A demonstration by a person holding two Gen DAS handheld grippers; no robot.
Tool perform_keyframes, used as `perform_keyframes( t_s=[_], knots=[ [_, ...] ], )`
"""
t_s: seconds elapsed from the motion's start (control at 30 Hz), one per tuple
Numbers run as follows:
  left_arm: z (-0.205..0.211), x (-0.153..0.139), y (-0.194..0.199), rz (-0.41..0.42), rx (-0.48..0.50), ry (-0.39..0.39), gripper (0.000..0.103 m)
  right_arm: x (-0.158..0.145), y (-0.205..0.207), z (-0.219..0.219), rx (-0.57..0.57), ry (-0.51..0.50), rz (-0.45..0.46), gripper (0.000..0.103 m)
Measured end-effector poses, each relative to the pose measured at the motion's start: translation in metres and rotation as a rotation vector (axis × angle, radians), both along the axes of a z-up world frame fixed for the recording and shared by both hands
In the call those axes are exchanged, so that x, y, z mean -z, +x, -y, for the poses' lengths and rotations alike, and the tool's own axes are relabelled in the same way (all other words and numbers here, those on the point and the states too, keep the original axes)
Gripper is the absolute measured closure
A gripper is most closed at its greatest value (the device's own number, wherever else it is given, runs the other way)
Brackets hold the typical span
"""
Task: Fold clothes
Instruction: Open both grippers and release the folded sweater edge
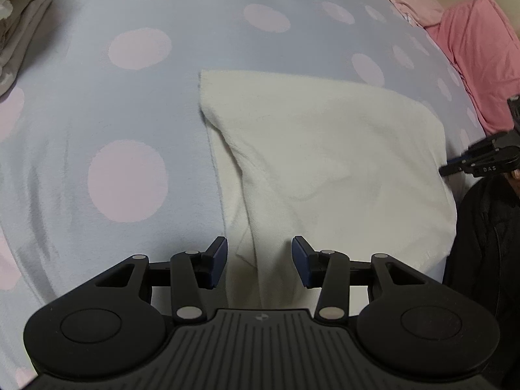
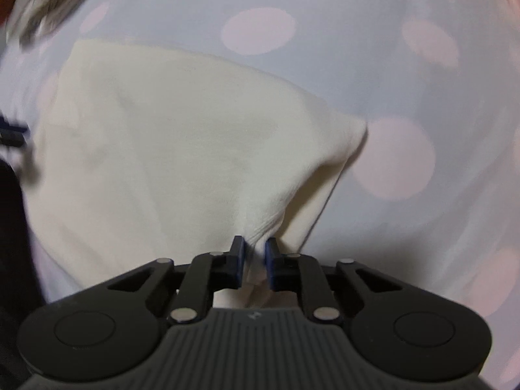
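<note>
A cream-white garment lies partly folded on a pale blue bedspread with pink dots. My left gripper hangs open over the garment's near left edge, its blue pads apart with nothing pressed between them. In the right wrist view my right gripper is shut on a bunched fold of the cream garment, and the cloth is pulled up into a peak at the pads. The right gripper also shows in the left wrist view at the garment's right edge.
A stack of folded beige clothes sits at the far left. Pink fabric lies along the far right of the bed. A dark sleeve fills the lower right. The dotted bedspread spreads beyond the garment.
</note>
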State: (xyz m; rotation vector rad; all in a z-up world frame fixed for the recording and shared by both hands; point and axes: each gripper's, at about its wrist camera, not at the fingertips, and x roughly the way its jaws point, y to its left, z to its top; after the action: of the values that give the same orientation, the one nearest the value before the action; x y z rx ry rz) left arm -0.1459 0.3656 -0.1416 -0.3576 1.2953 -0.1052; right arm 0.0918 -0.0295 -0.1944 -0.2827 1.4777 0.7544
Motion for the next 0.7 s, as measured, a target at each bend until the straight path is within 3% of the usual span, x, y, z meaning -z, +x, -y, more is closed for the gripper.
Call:
perform_keyframes(
  t_s=[0.1, 0.17, 0.3, 0.4, 0.7],
  knots=[
    [-0.005, 0.001, 0.000, 0.009, -0.024, -0.011, 0.061, 0.012, 0.020, 0.027, 0.146, 0.080, -0.110, 0.089],
    [-0.007, 0.002, 0.000, 0.010, -0.027, -0.014, 0.061, 0.019, 0.024, 0.039, 0.208, 0.098, -0.136, 0.088],
    [-0.007, 0.009, 0.001, -0.016, -0.027, 0.011, 0.061, 0.017, 0.015, 0.029, 0.142, 0.036, -0.069, 0.076],
    [-0.007, 0.007, 0.001, -0.002, -0.033, 0.012, 0.061, 0.005, 0.010, 0.019, 0.094, -0.003, -0.017, 0.052],
    [-0.020, 0.006, 0.004, 0.039, -0.100, -0.021, 0.058, -0.013, 0.012, 0.052, 0.200, 0.055, 0.050, 0.051]
  ],
)
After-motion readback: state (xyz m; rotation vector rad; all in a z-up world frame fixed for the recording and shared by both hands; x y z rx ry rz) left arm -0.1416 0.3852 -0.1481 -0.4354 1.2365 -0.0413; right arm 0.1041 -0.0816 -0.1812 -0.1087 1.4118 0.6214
